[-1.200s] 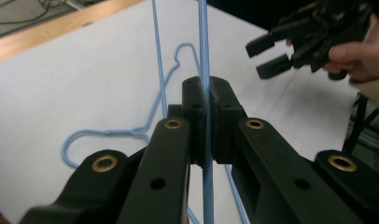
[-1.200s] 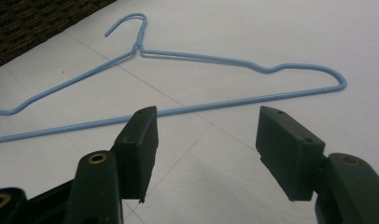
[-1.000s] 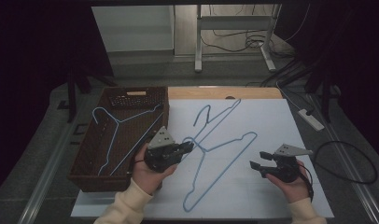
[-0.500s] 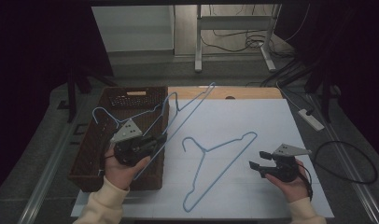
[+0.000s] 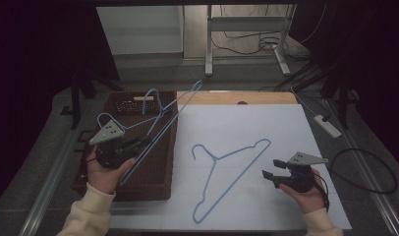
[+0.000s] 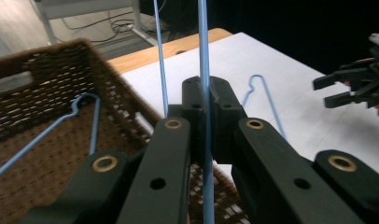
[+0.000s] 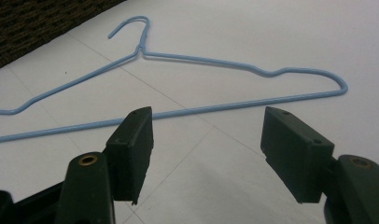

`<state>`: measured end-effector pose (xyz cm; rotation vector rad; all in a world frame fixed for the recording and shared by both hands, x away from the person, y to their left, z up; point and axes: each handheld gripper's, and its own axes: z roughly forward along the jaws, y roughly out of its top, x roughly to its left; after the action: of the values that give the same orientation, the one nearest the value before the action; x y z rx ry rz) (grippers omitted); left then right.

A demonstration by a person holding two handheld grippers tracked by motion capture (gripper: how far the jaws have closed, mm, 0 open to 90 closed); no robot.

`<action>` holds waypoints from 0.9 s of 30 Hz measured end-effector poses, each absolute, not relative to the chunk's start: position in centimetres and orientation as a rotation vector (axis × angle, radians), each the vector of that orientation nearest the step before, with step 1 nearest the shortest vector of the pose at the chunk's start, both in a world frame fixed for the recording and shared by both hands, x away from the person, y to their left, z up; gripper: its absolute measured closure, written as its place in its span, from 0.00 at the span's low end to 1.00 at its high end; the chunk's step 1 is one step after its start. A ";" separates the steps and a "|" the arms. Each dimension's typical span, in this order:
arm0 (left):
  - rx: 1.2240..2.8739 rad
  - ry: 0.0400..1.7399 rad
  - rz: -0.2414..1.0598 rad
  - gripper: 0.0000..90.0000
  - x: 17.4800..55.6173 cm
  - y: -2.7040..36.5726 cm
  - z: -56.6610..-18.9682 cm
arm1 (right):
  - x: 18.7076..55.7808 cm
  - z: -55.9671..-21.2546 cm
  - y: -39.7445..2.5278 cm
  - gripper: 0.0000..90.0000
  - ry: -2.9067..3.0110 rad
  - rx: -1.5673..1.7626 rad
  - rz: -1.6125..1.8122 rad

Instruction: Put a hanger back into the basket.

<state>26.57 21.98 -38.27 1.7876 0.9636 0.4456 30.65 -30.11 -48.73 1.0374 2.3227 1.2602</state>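
**Hanger held over the basket**

The basket point(image 5: 163, 189) sits at the table's left edge, one blue hanger point(image 6: 80, 109) already lying inside. Above it, the left gripper point(image 5: 133, 143) is clamped on the wire of a second hanger point(image 5: 175, 105), raised and tilted, probably so it can be lowered in alongside. Mid-sheet, a third hanger point(image 5: 227, 167) lies flat. Near the right edge the right gripper point(image 5: 268, 177) rests wide and empty, likely waiting to take it.
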 end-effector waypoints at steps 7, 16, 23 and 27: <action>1.790 1.028 0.458 0.96 27.2 24.4 -39.1 | 30.7 -48.8 -30.0 0.39 2.329 1.038 1.251; 1.793 1.083 0.444 0.96 27.7 26.5 -39.8 | 30.7 -48.9 -30.0 0.39 2.328 1.044 1.247; 1.802 1.134 0.455 0.96 28.2 27.6 -40.3 | 30.7 -48.9 -29.9 0.39 2.331 1.046 1.245; 1.823 1.143 0.445 0.96 28.4 27.8 -40.6 | 30.7 -49.0 -30.0 0.39 2.331 1.046 1.243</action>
<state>28.41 27.82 -40.65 1.8231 1.1430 0.4447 30.74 -29.95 -48.96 1.0462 2.3314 1.2434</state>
